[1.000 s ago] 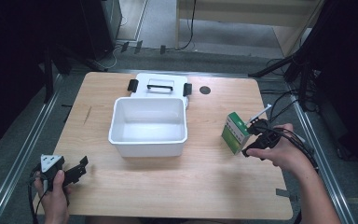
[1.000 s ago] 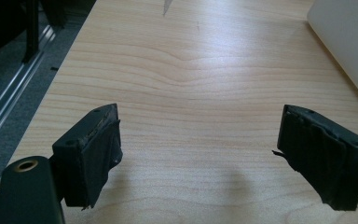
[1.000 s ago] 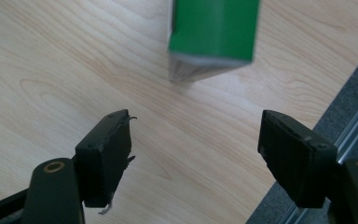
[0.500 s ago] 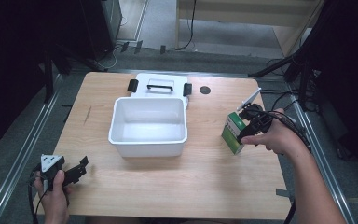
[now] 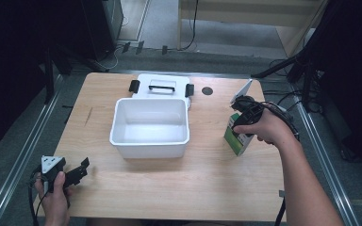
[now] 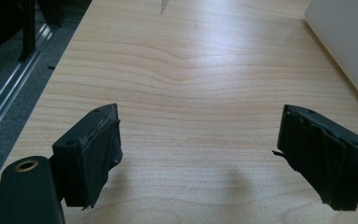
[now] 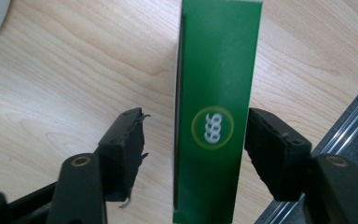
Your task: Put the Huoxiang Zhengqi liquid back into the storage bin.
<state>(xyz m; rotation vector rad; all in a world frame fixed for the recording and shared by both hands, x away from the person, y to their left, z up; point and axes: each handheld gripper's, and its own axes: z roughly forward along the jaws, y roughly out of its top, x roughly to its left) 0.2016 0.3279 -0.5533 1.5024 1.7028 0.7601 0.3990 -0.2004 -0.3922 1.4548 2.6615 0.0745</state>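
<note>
A grasp on the green box (image 5: 236, 136) appears to be the step in hand, judging from how things lie: the right gripper (image 5: 243, 114) is set over the top of the box, which stands upright on the wooden table (image 5: 179, 183) near its right edge, well apart from the open white bin (image 5: 150, 126) at the middle. In the right gripper view the box (image 7: 214, 112) rises between the two black jaws; one jaw sits just beside or against its side, while a clear gap is left at the other, so the gripper (image 7: 196, 140) is seen spread around the box and not yet clenched on it. The next move is judged to call for the jaws to be closed squarely on the narrow faces, since a tall, thin box could be tipped by an uneven squeeze. The left gripper (image 5: 78, 172) is held low at the near left corner, its jaws wide apart over bare wood with nothing between them. A white lid (image 5: 161, 86) with black latches lies behind the bin.
</note>
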